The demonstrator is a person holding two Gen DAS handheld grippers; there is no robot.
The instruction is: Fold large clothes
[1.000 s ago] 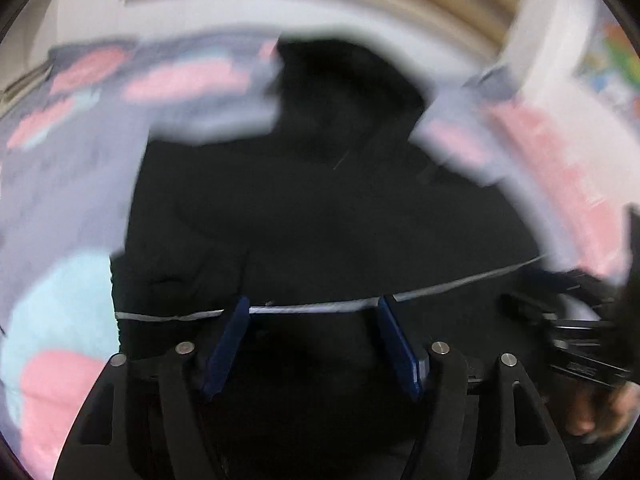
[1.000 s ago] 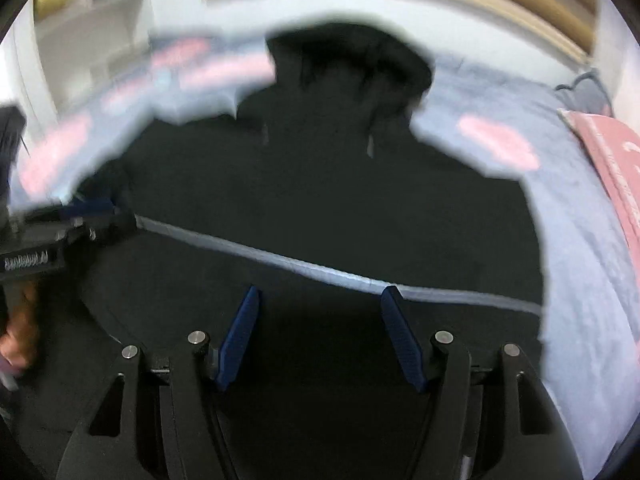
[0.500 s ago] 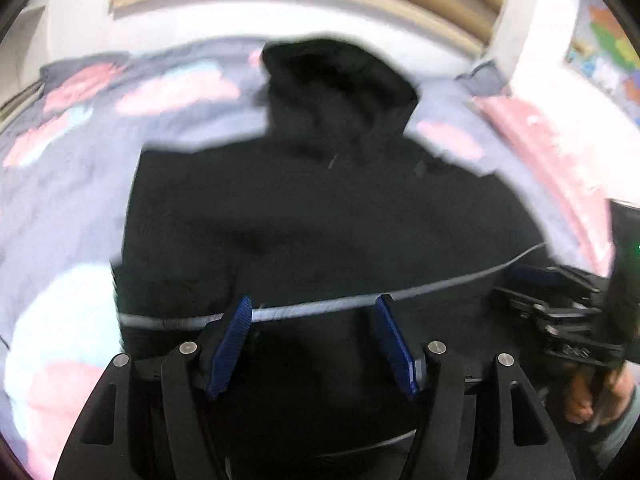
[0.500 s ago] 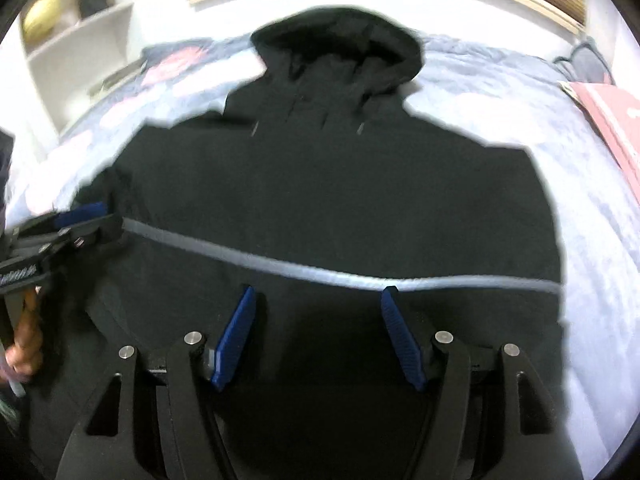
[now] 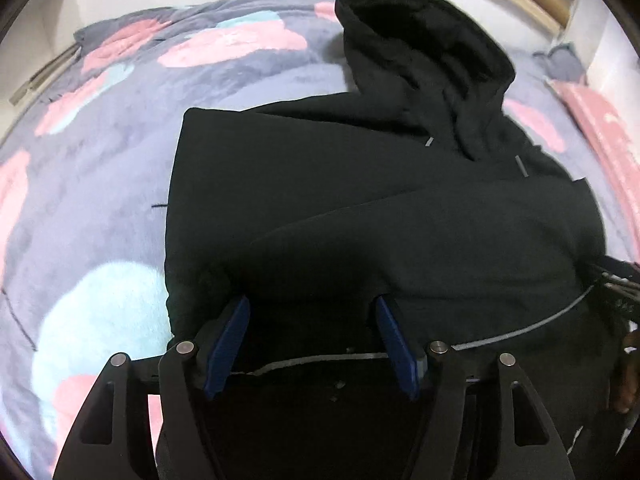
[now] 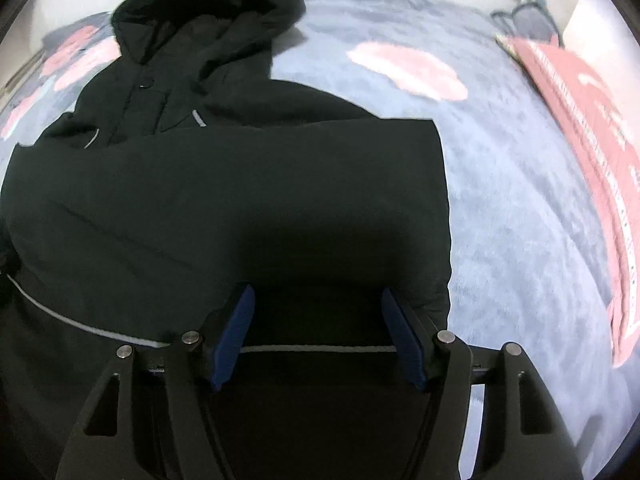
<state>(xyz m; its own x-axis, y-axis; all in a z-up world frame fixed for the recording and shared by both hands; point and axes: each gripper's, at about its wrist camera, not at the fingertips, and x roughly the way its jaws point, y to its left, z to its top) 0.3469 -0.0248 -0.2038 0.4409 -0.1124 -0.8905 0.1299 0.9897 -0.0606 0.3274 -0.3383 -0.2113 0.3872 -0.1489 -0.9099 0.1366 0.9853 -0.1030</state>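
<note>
A black hooded fleece jacket (image 5: 360,200) lies across the middle of both views on a grey plush blanket with pink and pale-blue patches (image 5: 100,184), hood toward the top. The left gripper (image 5: 312,320) and the right gripper (image 6: 316,308) stand spread wide above its lower edge, clamping nothing. A pink printed mat (image 6: 592,152) runs along the right edge of the right view.

Plush bedding and a pink panel

A grey-blue blanket (image 5: 100,184) with pink and pale-blue blotches spreads out; a pink printed sheet (image 6: 592,152) lies at three o'clock.

Black hoodie (image 5: 360,208) with grey stripe; grey blanket (image 6: 520,208), pink and pale-blue blotches.
</note>
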